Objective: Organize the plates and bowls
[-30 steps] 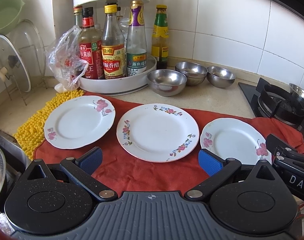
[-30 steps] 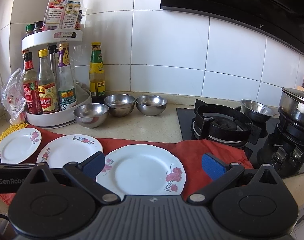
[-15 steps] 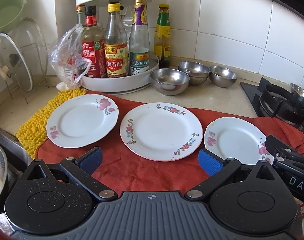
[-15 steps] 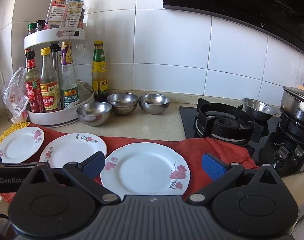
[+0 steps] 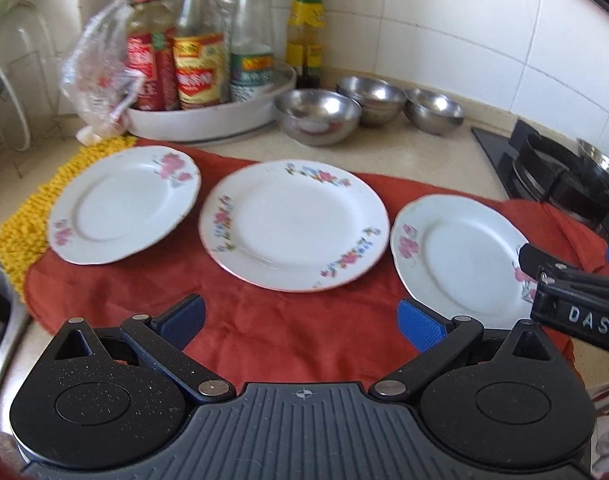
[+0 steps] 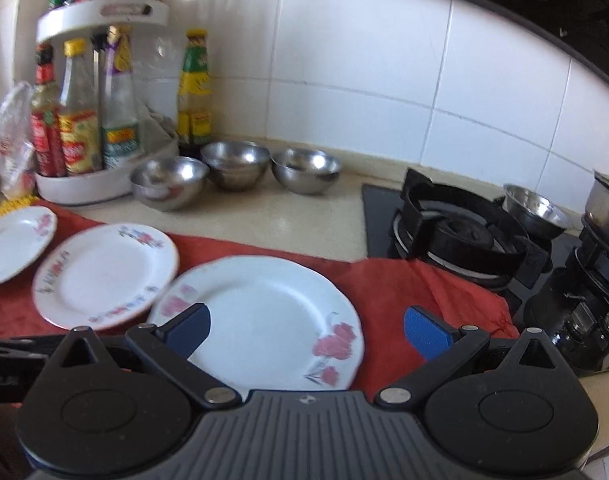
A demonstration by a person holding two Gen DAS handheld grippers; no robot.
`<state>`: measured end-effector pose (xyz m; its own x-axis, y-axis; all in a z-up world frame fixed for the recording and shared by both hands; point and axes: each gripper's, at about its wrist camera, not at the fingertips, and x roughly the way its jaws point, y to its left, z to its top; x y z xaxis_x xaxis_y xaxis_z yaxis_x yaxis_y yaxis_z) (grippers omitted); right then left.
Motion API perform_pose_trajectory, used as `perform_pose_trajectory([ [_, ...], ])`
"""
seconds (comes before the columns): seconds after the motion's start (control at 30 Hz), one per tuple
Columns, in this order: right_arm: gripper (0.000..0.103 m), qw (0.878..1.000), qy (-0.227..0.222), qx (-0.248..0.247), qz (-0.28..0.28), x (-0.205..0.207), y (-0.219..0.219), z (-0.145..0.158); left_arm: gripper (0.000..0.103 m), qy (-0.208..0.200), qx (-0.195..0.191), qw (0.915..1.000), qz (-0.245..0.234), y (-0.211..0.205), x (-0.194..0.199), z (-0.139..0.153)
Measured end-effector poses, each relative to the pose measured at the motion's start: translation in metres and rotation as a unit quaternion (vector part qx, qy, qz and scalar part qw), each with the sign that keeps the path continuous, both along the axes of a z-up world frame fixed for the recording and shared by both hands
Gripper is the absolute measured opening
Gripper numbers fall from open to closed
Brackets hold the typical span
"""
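Kitchen counter, both hand-held grippers wide open, empty

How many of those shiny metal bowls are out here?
4: three bowls grouped by the bottle rack, one bowl on the stove. The middle one may be a stack.

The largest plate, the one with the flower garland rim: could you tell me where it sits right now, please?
The largest plate lies mid-frame in the left wrist view, on the red cloth, between two smaller plates, with the steel bowls behind it.
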<state>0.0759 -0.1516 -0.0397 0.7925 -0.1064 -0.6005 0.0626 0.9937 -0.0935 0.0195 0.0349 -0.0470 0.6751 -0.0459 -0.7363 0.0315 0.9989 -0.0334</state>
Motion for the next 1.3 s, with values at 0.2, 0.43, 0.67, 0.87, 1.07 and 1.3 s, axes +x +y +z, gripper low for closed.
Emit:
perform_pose_trajectory([
  [0.2,0.100,0.999,0.020,0.002,0.042,0.029,-0.019,-0.012,0.101,0.023,-0.025,0.9991,-0.027,-0.020,0.025,-0.014],
  [0.43,0.074,0.989,0.069,0.041,0.121,0.064,-0.040,-0.032,0.086,0.076,-0.074,0.9930,-0.052,-0.038,0.053,-0.038],
  [0.67,0.061,0.975,0.117,0.110,0.152,0.079,-0.067,-0.048,0.088,0.080,-0.077,0.9897,-0.090,-0.060,0.064,-0.038],
  [0.87,0.060,0.967,0.126,0.138,0.171,0.091,-0.076,-0.053,0.093,0.085,-0.084,0.9845,-0.128,-0.076,0.074,-0.040],
  [1.07,0.053,0.963,0.133,0.151,0.176,0.091,-0.087,-0.049,0.098,0.082,-0.079,0.9842,-0.135,-0.086,0.079,-0.043],
  [1.3,0.052,0.962,0.126,0.165,0.179,0.092,-0.099,-0.040,0.092,0.073,-0.071,0.9843,-0.144,-0.088,0.080,-0.034],
])
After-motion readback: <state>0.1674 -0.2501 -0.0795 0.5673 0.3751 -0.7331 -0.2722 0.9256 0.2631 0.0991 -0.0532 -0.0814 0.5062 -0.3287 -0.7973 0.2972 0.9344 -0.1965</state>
